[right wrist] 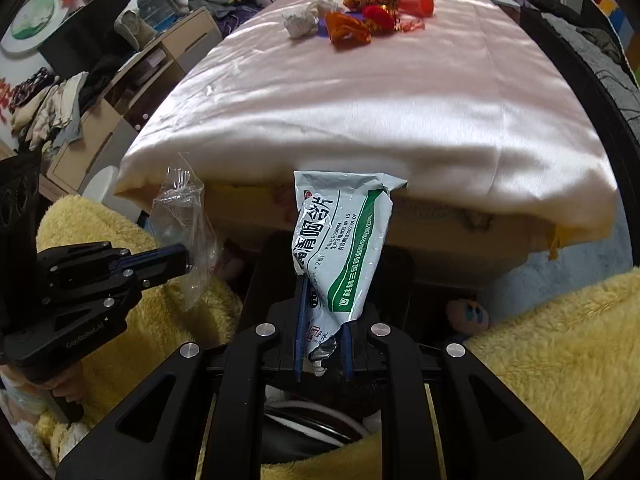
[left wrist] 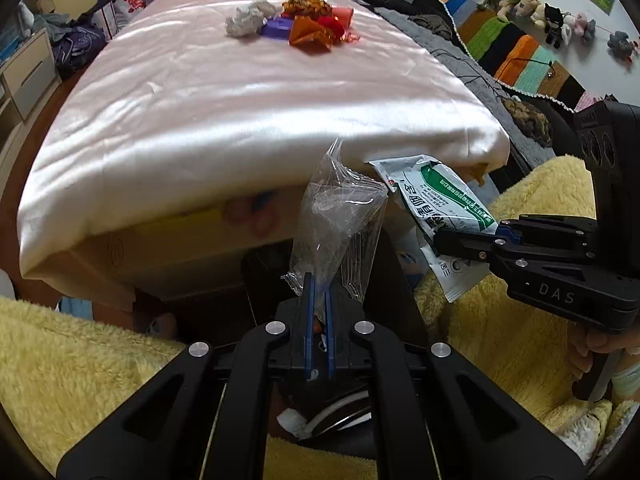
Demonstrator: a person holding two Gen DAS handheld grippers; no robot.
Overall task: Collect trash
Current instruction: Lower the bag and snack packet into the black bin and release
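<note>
- One clear plastic wrapper [left wrist: 340, 216] is clamped upright in the left tongs [left wrist: 319, 308].
- One green-and-white packet [right wrist: 344, 248] is clamped in the right tongs [right wrist: 322, 332].
- One trash pile [left wrist: 296, 20] lies well beyond both tongs on the bed [left wrist: 240, 112].

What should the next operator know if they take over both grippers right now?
Left gripper: shut on the clear plastic wrapper.
Right gripper: shut on the green-and-white packet.
Both pieces hang off the near edge of the pink-covered table, above a dark bin between the yellow fleece.
Done: two pieces picked up.
Left: probably drop both, then fetch the pile at the far end: crumpled tissue, purple lid, orange wrappers, red cup.
</note>
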